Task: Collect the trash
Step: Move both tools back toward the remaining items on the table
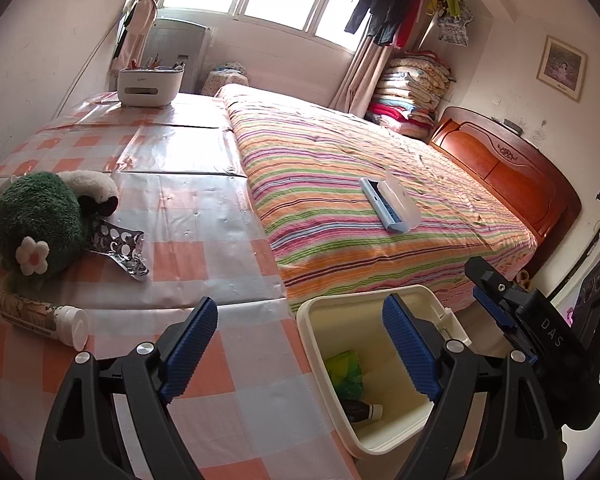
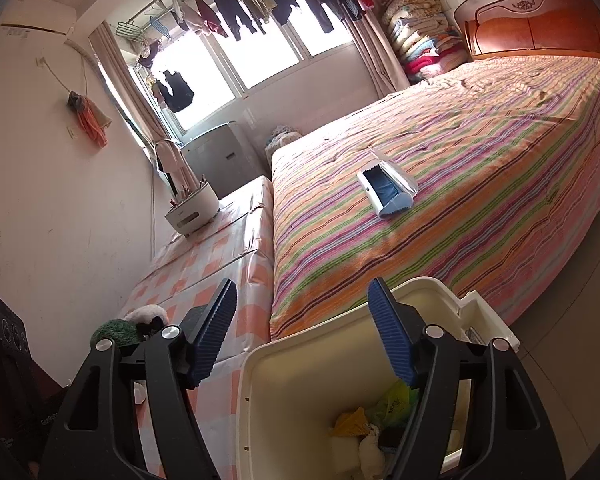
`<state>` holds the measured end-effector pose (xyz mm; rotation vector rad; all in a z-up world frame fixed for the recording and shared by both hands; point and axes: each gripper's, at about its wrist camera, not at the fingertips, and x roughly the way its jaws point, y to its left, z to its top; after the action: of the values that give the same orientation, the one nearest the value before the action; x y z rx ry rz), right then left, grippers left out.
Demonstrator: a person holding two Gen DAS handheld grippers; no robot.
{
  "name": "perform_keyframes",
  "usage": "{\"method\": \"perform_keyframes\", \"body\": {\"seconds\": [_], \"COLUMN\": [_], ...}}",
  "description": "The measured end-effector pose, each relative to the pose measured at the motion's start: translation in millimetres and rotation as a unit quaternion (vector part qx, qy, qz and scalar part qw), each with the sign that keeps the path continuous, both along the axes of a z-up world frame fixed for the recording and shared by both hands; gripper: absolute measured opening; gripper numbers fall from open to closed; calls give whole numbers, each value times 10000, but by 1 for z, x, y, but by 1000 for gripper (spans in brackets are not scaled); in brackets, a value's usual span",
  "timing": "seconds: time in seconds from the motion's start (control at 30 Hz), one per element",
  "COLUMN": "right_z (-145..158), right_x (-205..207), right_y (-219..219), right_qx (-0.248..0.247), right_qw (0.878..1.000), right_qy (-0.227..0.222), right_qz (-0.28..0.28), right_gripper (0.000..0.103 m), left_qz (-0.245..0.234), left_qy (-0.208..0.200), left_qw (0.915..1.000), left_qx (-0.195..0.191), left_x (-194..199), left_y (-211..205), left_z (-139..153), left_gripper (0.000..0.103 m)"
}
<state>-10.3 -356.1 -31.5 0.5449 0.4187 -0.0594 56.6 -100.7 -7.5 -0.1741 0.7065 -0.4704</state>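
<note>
The left tool (image 1: 300,344) stood wide open with nothing between its blue pads, poised over the near edge of the table (image 1: 204,208) and the rim of the cream bin (image 1: 306,320) that stood on the floor between table and bed (image 1: 360,168). The right tool (image 2: 304,328) was also spread open and empty, hovering above the same bin; in the left wrist view its black body showed at the far right, just beyond the bin. Inside the bin lay a green wrapper (image 1: 346,372) and a dark bottle with a white cap (image 1: 362,410); the right wrist view also showed a yellow scrap (image 2: 350,420) and white crumpled paper (image 2: 370,456) there. Still on the checked cloth of the table were a crumpled silver foil wrapper (image 1: 120,250), touching a green plush toy (image 1: 40,220), and a tube with a white cap (image 1: 44,318) lying on its side near the table's left edge. A white pen holder (image 1: 150,84) stood at the far end of the table. On the striped bed cover rested a blue and white lint brush (image 1: 388,204), well apart from everything else.
</note>
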Motion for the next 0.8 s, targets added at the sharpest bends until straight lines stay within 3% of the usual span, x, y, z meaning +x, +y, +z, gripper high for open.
{"method": "perform_keyframes", "body": {"seconds": [0.2,0.5,0.8], "right_z": [-1,-1,-1], "right_x": [12,34,54], "right_y": [22,70,128], "right_qx": [-112,-267,-450], "right_qw": [9995,9954,9866], "right_qy": [102,250,334], "right_qz": [294,884,1534], "right_gripper": [68,68,69], "left_qz": [357,796,1450], "left_qy": [74,-19,-216], "left_qw": [9993,9960,9866], "left_qx": [37,409,711], "left_x": [6,3,-5], "left_y": [35,84,143], "left_z": [-4,-10,-5], "left_gripper": [82,82,82]}}
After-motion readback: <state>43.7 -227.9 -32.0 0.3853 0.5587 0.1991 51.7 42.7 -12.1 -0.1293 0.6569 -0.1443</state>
